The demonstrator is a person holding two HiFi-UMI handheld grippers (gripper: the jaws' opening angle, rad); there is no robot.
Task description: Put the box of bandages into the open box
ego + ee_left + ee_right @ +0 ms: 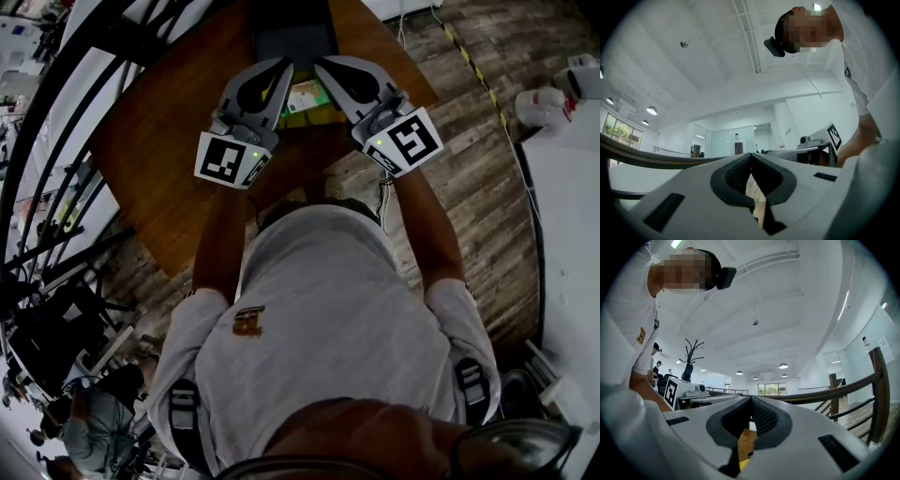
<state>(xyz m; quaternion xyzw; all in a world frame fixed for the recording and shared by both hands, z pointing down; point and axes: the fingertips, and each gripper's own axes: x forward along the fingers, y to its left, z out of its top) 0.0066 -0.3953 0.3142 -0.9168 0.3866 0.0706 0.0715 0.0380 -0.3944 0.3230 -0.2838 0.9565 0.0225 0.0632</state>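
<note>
In the head view both grippers rest on the round brown table (178,122), their tips pointing away from me. The box of bandages (307,96), pale green and white, lies between them, partly hidden by their bodies. Just beyond the tips stands the dark open box (292,37). My left gripper (284,64) is shut, and in its own view (751,154) the pads meet with nothing between them. My right gripper (321,64) is shut too, its pads (761,416) closed at the tip (751,398) with only table wood showing behind them.
A dark curved railing (56,141) runs along the table's left side. Wooden floor (487,187) lies to the right, with a white counter (567,187) holding a white bottle (541,105). Another person (89,412) sits at the lower left.
</note>
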